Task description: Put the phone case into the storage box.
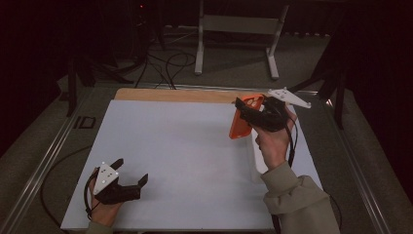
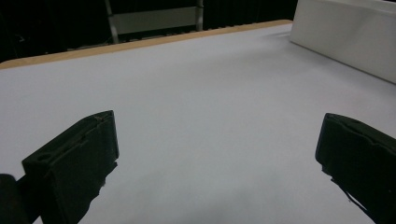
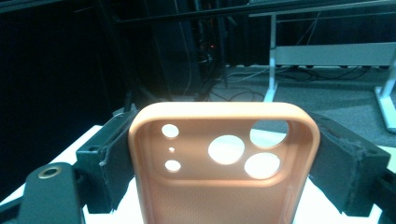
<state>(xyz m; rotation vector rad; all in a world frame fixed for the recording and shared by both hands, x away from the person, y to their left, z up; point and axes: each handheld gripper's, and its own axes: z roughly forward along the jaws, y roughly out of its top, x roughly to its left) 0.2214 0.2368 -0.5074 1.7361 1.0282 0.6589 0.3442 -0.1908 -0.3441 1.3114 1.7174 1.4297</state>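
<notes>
An orange phone case (image 1: 242,118) with camera cut-outs is held up above the far right part of the white table top (image 1: 185,156). My right gripper (image 1: 247,112) is shut on it, one jaw on each long side. In the right gripper view the case (image 3: 224,196) stands upright with its inner side facing the camera, clamped by the right gripper (image 3: 224,163). My left gripper (image 1: 131,171) rests low near the front left corner, open with nothing in it. In the left gripper view, bare white surface lies between the spread jaws of the left gripper (image 2: 217,154).
A long white box (image 2: 345,37) lies on the right part of the table, seen beside the right forearm as a white box (image 1: 257,158). A wooden strip (image 1: 175,94) borders the far edge. Beyond it stand a metal frame (image 1: 238,24) and floor cables (image 1: 170,63).
</notes>
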